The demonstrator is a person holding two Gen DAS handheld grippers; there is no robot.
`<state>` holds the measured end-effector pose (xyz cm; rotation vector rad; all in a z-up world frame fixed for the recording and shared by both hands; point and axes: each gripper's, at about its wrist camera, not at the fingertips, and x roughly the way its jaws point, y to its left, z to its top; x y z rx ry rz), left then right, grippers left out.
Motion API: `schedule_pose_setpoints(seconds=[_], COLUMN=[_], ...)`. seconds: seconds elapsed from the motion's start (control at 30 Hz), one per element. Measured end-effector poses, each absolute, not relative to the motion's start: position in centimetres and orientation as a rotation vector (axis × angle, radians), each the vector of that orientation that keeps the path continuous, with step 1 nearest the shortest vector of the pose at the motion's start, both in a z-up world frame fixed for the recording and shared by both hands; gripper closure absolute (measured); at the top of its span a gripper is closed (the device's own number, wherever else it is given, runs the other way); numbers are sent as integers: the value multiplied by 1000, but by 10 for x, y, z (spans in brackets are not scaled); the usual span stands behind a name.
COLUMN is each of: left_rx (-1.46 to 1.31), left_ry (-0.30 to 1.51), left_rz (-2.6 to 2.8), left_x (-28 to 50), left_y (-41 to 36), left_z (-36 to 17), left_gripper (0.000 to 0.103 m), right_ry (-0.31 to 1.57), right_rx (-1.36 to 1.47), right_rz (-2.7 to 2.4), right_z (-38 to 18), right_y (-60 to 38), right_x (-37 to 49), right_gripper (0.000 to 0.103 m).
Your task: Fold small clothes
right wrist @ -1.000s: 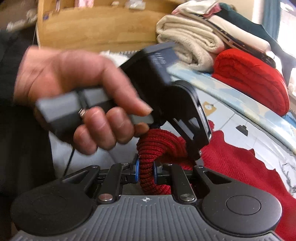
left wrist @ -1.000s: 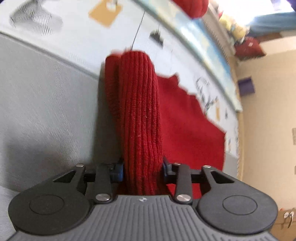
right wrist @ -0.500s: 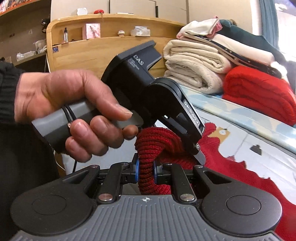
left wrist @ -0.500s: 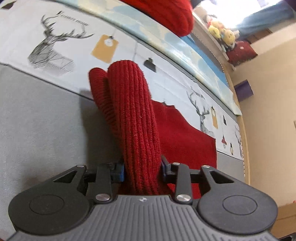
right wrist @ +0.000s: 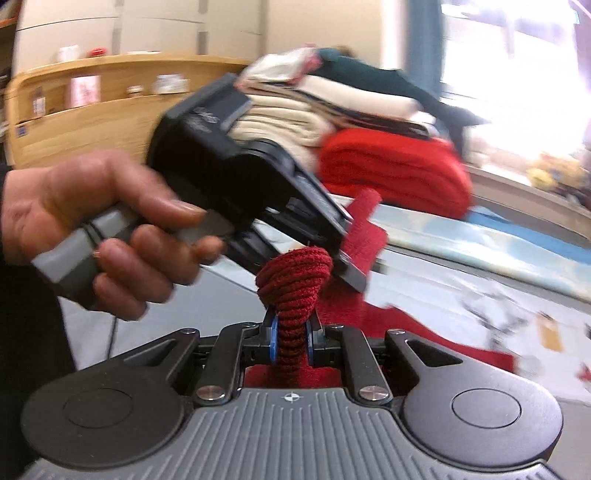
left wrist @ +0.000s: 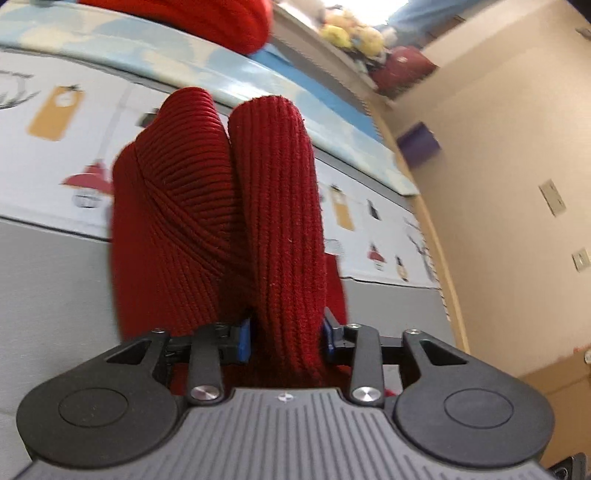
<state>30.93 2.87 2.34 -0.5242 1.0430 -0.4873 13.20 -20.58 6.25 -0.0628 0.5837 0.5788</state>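
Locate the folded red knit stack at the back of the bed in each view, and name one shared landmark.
Left wrist: the folded red stack sits at the top edge, left of centre, cropped.
Right wrist: right of centre, under the cream towels.
Shared landmark: the light-blue bed border below it.

Your left wrist view looks forward along its own fingers from very close, low over the grey and printed bedspread (left wrist: pixel 59 258), facing a beige wall at the right of the frame. The ribbed red knit garment (left wrist: pixel 273 229) fills the centre. Your right wrist view faces the other way, toward a wooden headboard (right wrist: pixel 92 110) at upper left and a bright window at upper right. Both views share the garment and the folded red blanket (right wrist: pixel 391 166), which sits at the left view's top edge.
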Motion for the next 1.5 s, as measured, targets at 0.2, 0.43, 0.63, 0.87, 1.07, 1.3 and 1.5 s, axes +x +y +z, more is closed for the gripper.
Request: schedule_pose_setpoints(seconds=[0.2, 0.43, 0.63, 0.87, 1.07, 1.3, 1.5], left_rx=[-510, -471, -433, -407, -405, -381, -359], left_ry=[1065, 1086, 1114, 1124, 1132, 1131, 1132], left_rz=[-544, -473, -448, -430, -418, -414, -425], left_x=[311, 311, 315, 311, 306, 302, 300], left_y=[3, 12, 25, 36, 43, 45, 46], left_z=[19, 12, 9, 10, 12, 15, 16], left_gripper=[45, 45, 45, 45, 45, 45, 45], right_ry=[796, 1022, 1036, 1005, 1029, 886, 679], right_rx=[1, 224, 398, 639, 650, 360, 295], right_rz=[315, 52, 77, 42, 87, 252, 286], right_z=[32, -19, -26, -41, -56, -6, 58], right_y=[-252, -306, -309, -336, -330, -300, -318], right_x=[141, 159, 168, 183, 199, 199, 177], right_gripper=[90, 90, 79, 42, 42, 86, 87])
